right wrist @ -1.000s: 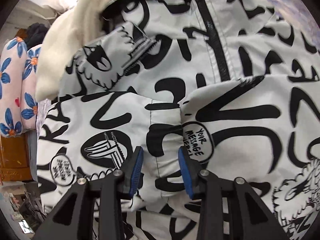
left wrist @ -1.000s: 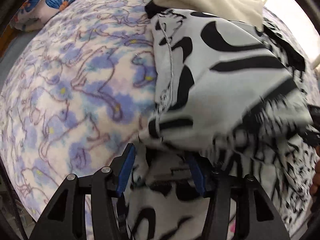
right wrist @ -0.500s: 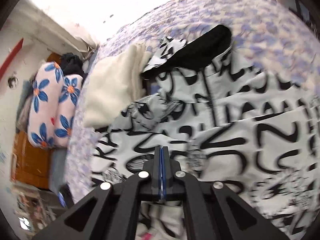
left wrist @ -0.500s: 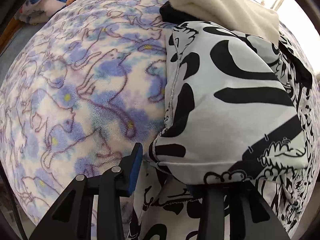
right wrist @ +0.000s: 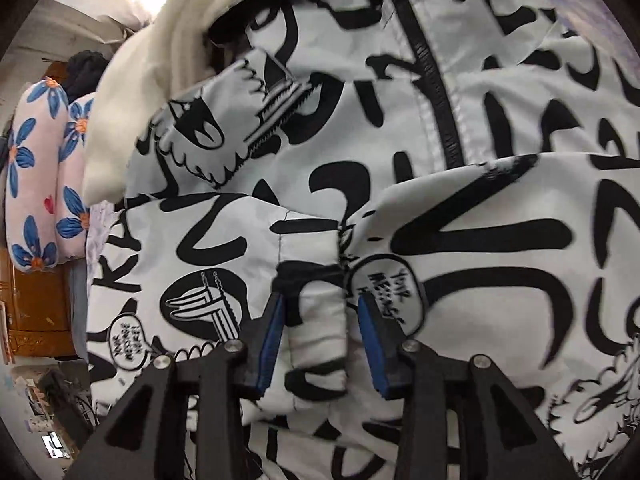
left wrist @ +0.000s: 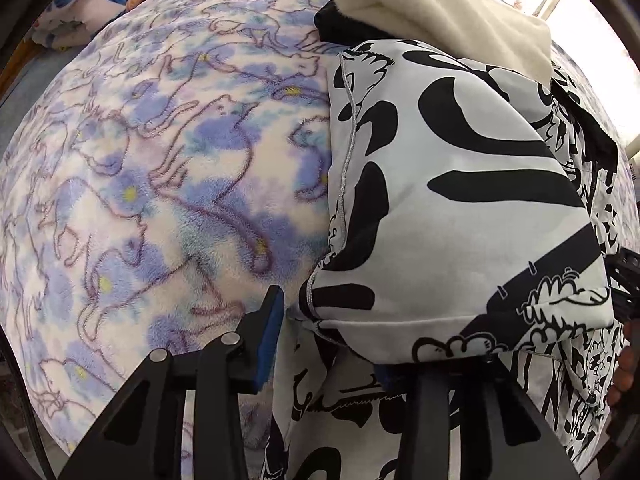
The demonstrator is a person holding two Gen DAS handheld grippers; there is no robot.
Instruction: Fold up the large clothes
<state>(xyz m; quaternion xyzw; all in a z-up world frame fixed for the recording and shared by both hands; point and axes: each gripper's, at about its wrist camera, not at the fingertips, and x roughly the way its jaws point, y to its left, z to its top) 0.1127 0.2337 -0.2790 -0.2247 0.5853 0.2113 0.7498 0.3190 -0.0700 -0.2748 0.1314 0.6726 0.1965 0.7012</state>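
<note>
Left tool (left wrist: 332, 344): jaws parted over jacket (left wrist: 460, 200) hem | right tool (right wrist: 320, 340): just reopened, jaws astride jacket fold

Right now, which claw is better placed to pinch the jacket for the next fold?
Probably the right claw: a raised ridge of the jacket sits between its open pads, which have just been opening. The left claw is at the jacket's edge, one finger buried under cloth.

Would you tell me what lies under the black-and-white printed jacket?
The printed jacket lies on a purple floral blanket. A cream fleece rests over its far end. Whatever is beneath the jacket's middle is covered.
</note>
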